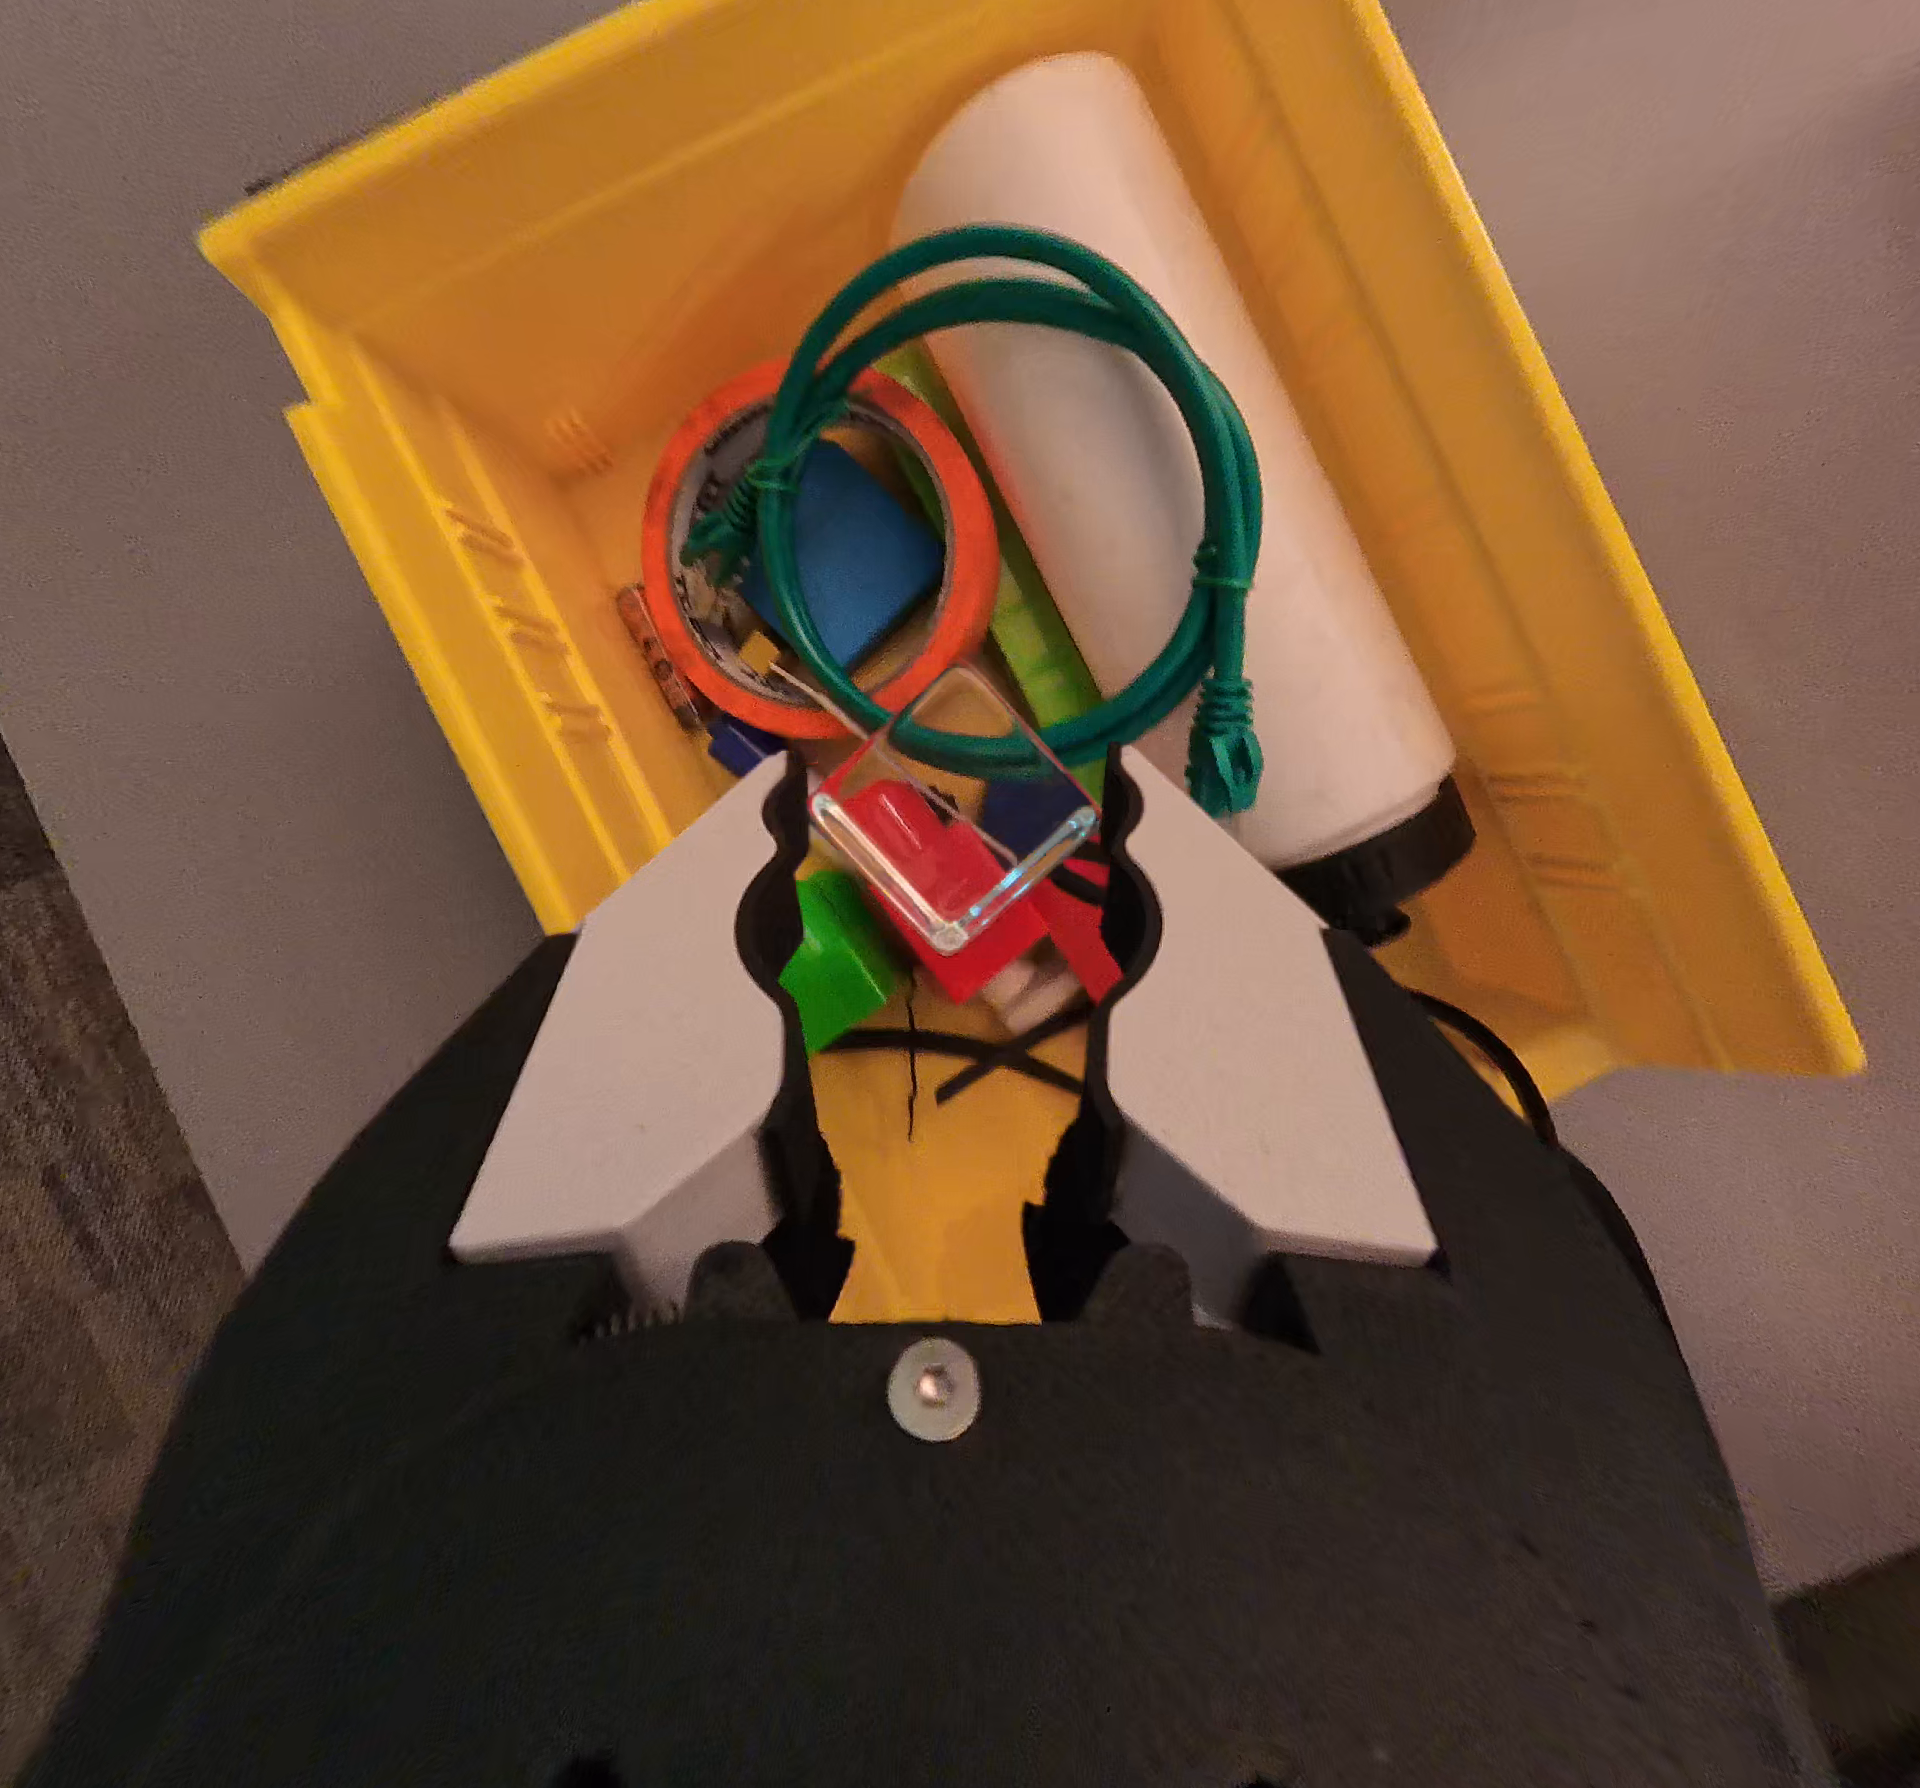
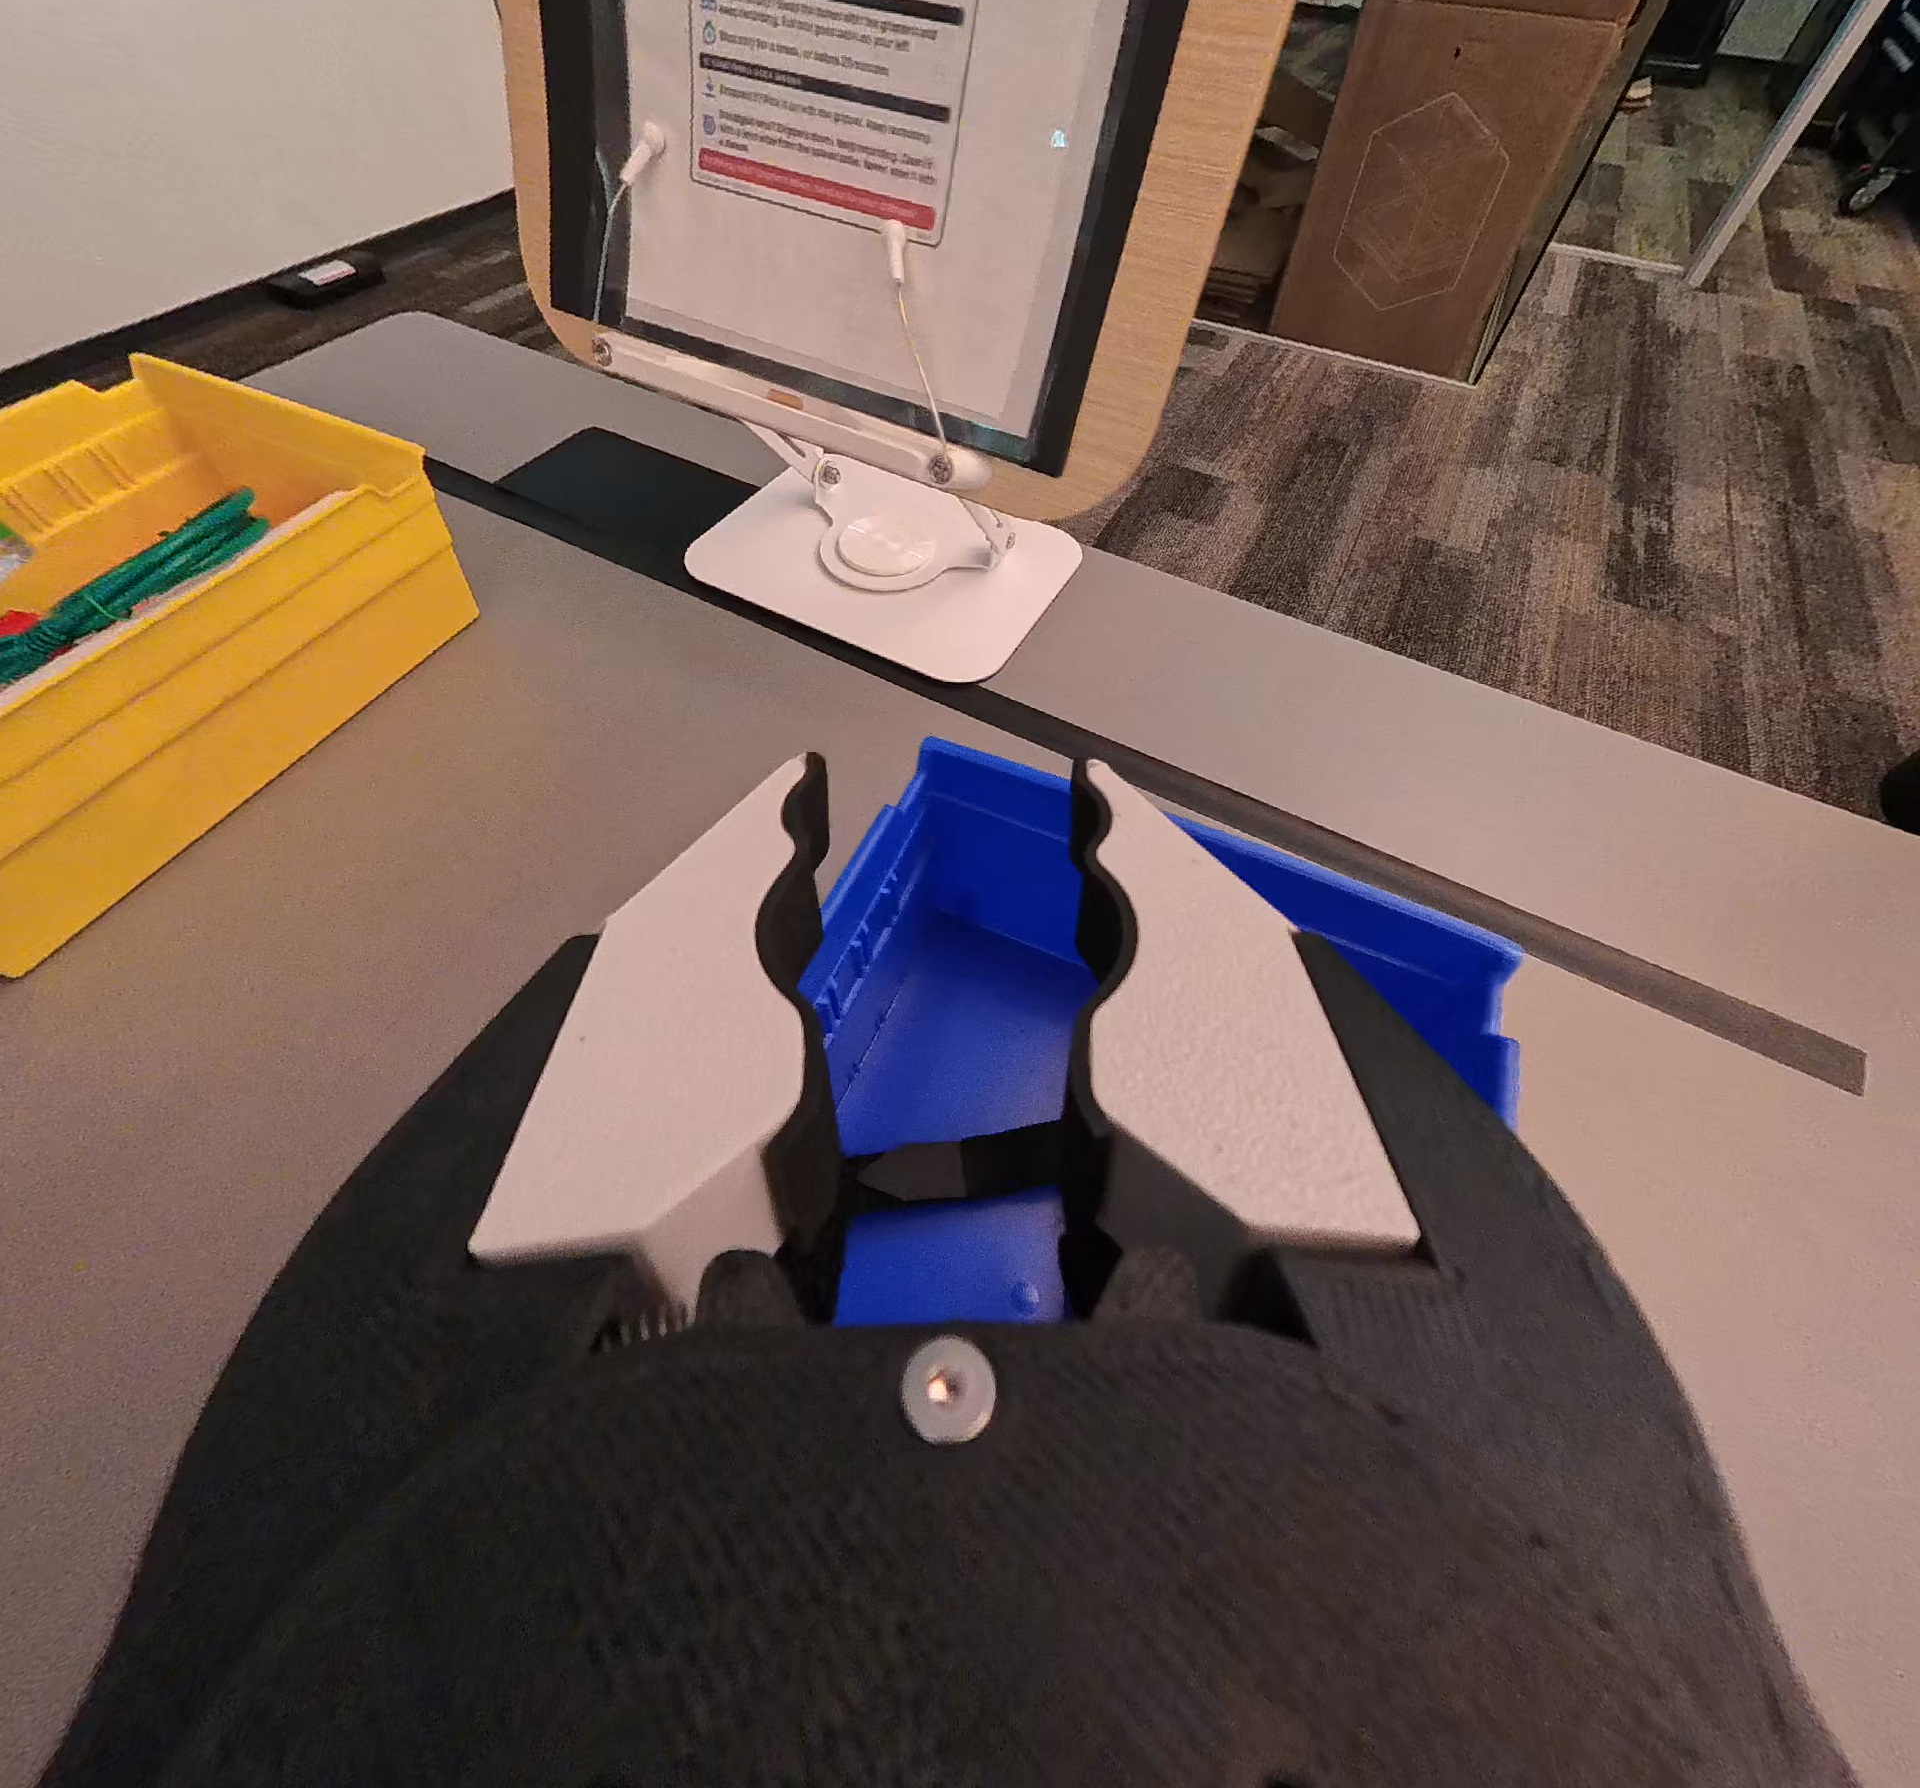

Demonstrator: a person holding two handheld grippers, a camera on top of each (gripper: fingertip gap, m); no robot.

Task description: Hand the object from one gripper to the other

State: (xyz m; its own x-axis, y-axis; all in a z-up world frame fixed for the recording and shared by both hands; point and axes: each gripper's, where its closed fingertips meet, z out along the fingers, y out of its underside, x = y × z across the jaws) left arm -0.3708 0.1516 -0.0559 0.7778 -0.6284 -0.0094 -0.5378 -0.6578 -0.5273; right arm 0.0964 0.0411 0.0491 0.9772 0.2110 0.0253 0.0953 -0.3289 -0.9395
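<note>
Hovering over the yellow bin [image 1: 727, 211], the left tool [image 1: 951, 782] has its jaws apart and holds nothing.

Item, likely pick: clear plastic block [image 1: 956, 824], glossy, hard-edged, rectangular. It lies between the left tool's fingertips, slightly beyond them, on a red block [image 1: 961, 907], its long axis slanting across the jaw gap. The left tool is much the nearer.

Other contents of the yellow bin:
- green cable [image 1: 1039, 491], coiled, tied, draped over the rest
- orange tape roll [image 1: 821, 543], round
- white bottle [image 1: 1164, 450], smooth cylinder, black cap
- green block [image 1: 836, 959], matte

The right tool [image 2: 945, 782], jaws apart and empty, waits above a blue bin [image 2: 1351, 907] on the grey bench [image 2: 520, 855], well apart from the yellow bin.
</note>
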